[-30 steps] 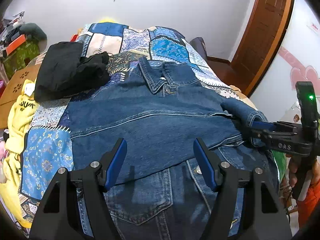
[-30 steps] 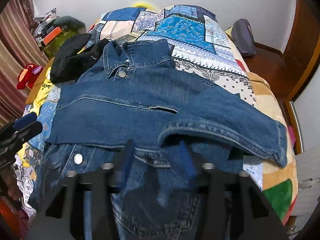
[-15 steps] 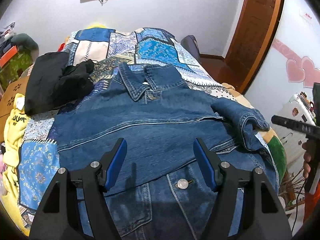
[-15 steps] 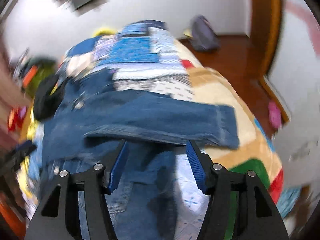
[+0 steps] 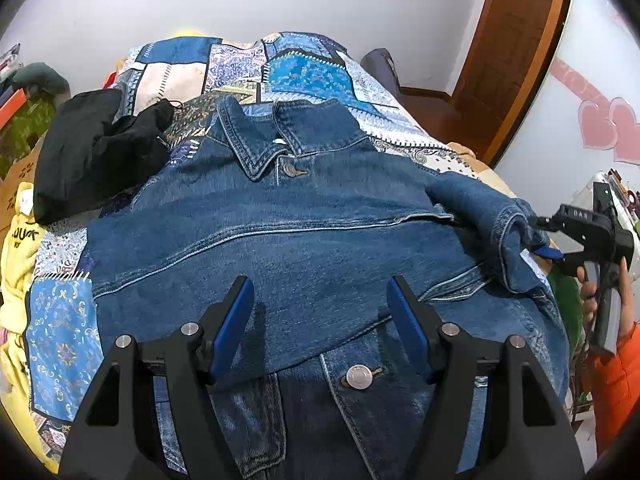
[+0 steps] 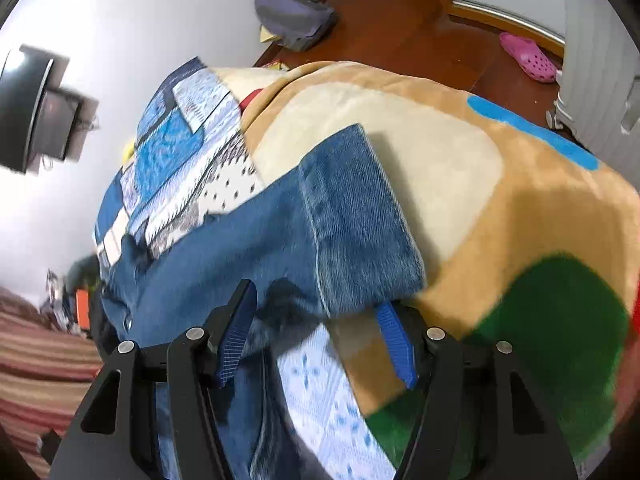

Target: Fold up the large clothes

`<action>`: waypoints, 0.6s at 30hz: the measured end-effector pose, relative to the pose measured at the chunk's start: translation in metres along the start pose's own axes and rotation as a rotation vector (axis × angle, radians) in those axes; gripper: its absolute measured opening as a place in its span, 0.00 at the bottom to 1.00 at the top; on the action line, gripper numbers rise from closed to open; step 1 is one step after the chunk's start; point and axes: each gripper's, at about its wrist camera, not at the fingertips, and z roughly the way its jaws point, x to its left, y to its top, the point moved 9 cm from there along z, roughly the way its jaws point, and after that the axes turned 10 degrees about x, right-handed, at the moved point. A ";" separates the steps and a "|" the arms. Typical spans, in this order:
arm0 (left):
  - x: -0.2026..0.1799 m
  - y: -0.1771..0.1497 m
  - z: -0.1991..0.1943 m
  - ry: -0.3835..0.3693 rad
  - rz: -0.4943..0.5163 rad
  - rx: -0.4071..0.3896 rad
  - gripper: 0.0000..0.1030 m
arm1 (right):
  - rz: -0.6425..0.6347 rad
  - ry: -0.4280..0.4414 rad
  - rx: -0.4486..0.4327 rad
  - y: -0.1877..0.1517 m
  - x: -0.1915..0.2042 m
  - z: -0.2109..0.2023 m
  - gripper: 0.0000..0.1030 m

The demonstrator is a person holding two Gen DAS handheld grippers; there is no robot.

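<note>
A blue denim jacket (image 5: 288, 240) lies face up on the bed, collar toward the far wall, one sleeve folded across its chest. My left gripper (image 5: 320, 320) is open and empty, hovering over the jacket's lower front. The jacket's right sleeve cuff (image 6: 360, 224) lies at the bed's right side on a tan blanket. My right gripper (image 6: 316, 336) is open, its jaws on either side of the cuff's near edge, not closed on it. The right gripper also shows in the left wrist view (image 5: 548, 240), at the bunched cuff (image 5: 512, 232).
A patchwork bedspread (image 5: 304, 76) covers the bed. Black clothes (image 5: 92, 152) lie at the left, yellow fabric (image 5: 16, 240) beside them. A tan, green and blue blanket (image 6: 520, 216) hangs over the right edge. A grey bag (image 6: 296, 20) and a pink shoe (image 6: 528, 56) lie on the floor.
My right gripper let go of the sleeve, swung out to the right side of the bed and rolled, and now frames the cuff. My left gripper stayed open, rising slightly.
</note>
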 end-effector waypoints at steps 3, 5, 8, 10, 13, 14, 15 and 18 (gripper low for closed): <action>0.002 0.001 0.003 0.006 -0.002 0.004 0.66 | 0.006 -0.003 -0.026 0.007 0.002 0.003 0.49; 0.003 0.000 0.003 0.007 -0.006 0.004 0.66 | 0.007 -0.032 -0.041 0.010 -0.002 -0.002 0.34; 0.006 0.000 0.001 0.008 -0.011 -0.003 0.66 | 0.012 -0.024 -0.072 0.013 0.000 -0.009 0.18; 0.008 0.000 -0.002 0.009 -0.013 -0.012 0.66 | -0.030 -0.037 -0.112 0.014 0.010 -0.020 0.15; 0.013 0.000 -0.007 0.008 -0.018 -0.023 0.66 | -0.094 -0.035 -0.145 0.016 0.032 -0.035 0.14; 0.015 0.000 -0.009 0.008 -0.021 -0.029 0.66 | -0.127 -0.029 -0.157 0.016 0.045 -0.044 0.14; 0.017 0.000 -0.013 0.008 -0.025 -0.036 0.66 | -0.155 -0.024 -0.172 0.015 0.057 -0.051 0.14; 0.026 0.001 -0.023 0.005 -0.042 -0.060 0.66 | -0.306 -0.021 -0.235 0.007 0.114 -0.081 0.14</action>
